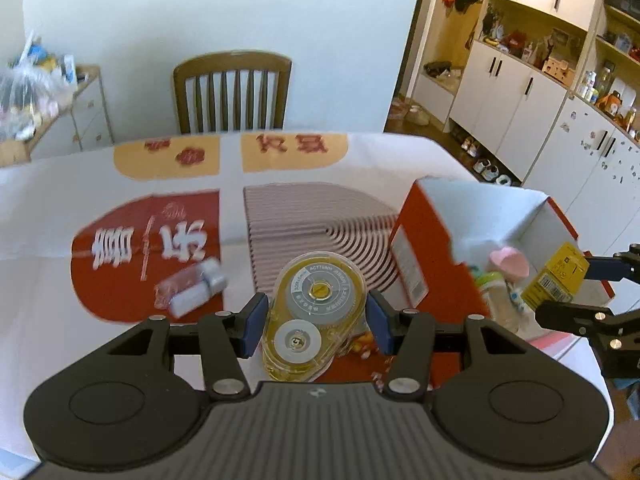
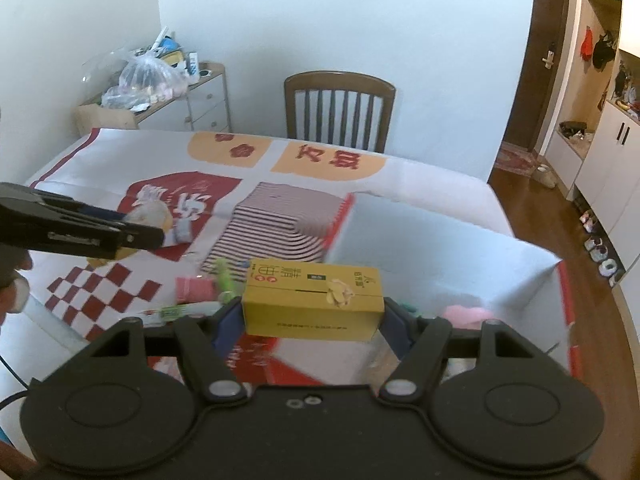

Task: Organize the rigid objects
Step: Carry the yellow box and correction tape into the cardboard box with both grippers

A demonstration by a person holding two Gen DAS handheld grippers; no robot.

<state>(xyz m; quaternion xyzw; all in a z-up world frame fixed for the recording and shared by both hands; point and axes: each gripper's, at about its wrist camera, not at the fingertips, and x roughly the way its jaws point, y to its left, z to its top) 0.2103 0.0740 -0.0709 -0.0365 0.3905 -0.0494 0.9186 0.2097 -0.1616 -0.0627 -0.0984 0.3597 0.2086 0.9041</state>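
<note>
My left gripper is shut on a clear yellow correction-tape dispenser, blue pads pressing its two sides, lifted above the printed tablecloth. My right gripper is shut on a yellow rectangular carton, held by its short ends over the near rim of an open red box with a white inside. In the left wrist view that box stands to the right, with the right gripper and the carton over it. A pink-topped item lies inside.
A small wrapped packet lies on the cloth left of the dispenser. A pink packet and green-labelled items lie near the table's front. A wooden chair stands at the far side. The table drops off at the right edge.
</note>
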